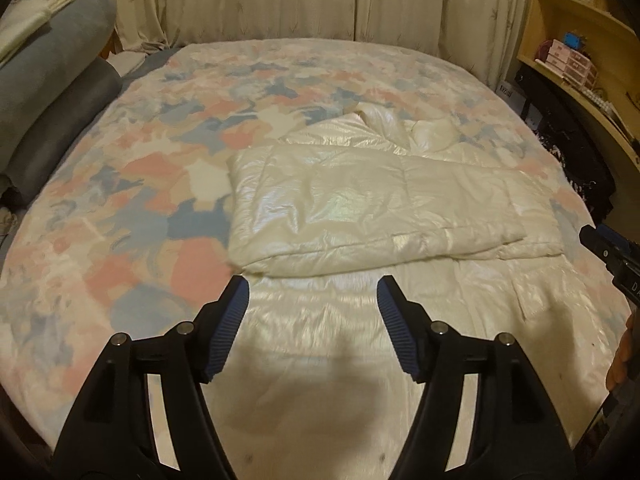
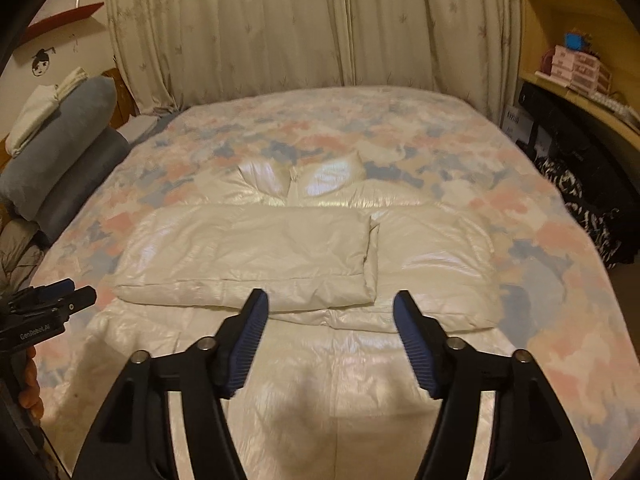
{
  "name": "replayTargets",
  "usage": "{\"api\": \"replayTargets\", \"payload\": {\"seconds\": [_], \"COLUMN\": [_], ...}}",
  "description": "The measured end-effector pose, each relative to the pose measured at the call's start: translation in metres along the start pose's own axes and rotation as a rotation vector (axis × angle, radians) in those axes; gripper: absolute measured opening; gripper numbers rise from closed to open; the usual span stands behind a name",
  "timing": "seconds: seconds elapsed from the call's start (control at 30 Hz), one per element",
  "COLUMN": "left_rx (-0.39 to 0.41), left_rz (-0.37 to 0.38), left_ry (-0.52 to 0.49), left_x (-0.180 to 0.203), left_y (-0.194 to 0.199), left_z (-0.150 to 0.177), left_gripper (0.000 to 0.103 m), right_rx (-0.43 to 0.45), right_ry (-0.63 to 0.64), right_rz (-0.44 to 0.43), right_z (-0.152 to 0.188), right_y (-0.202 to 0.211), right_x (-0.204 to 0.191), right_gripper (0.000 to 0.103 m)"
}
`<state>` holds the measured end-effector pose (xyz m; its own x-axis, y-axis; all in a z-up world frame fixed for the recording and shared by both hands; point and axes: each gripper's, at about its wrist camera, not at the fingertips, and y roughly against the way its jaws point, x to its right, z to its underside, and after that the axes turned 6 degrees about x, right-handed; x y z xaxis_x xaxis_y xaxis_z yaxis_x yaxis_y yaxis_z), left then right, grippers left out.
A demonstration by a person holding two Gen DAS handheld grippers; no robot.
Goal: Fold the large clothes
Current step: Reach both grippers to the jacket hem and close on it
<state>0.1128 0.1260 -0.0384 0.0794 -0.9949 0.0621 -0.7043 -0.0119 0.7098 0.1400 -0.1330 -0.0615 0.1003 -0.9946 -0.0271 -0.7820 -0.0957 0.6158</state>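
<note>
Left wrist view looks down along the left gripper, its two blue-padded fingers spread wide with nothing between them, hanging above the near part of a shiny cream puffer jacket. No earlier picture is at hand, so only the spread itself can be told. The jacket lies flat on the bed, front up, hem toward the camera and collar at the far end. Both sleeves are folded across the chest, forming a thick padded band that runs from side to side; the cloth is glossy, quilted and wrinkled, with a pocket flap showing on the right side of the body. At the right edge of this view the right gripper shows side-on, with part of a hand below it. Right wrist view gives the same scene: the right gripper is also parted wide and empty, aimed down at the jacket just short of the folded sleeves. The left gripper enters at the left edge. Beyond the jacket the flowered quilt covers the bed; grey pillows are stacked at the left, curtains hang behind, and shelves stand at the right.
</note>
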Motion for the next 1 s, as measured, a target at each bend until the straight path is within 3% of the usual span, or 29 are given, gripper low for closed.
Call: {"api": "replayTargets", "payload": {"seconds": [0.2,0.4,0.67,1.0], "left_rx": [0.035,0.019,-0.081,-0.196], "left_rz": [0.024,0.026,0.03,0.199], "left_ry": [0.015,0.018,0.072,0.156], "left_x": [-0.015,-0.032,-0.075,-0.113], "left_y": [0.06,0.088,0.082,0.071], "left_z": [0.019,0.053,0.105,0.147], "left_gripper": [0.073,0.076,0.076,0.076], "right_rx": [0.047,0.036,-0.044,-0.189], "right_ry": [0.021,0.028,0.011,-0.172], "right_rz": [0.008,0.012,0.043,0.083], "right_z": [0.016,0.052,0.108,0.184], "right_y": [0.069,0.126,0.16,0.187], "right_x": [0.005,0.024,0.07,0.178], "right_gripper": [0.08,0.084,0.085,0.085]}}
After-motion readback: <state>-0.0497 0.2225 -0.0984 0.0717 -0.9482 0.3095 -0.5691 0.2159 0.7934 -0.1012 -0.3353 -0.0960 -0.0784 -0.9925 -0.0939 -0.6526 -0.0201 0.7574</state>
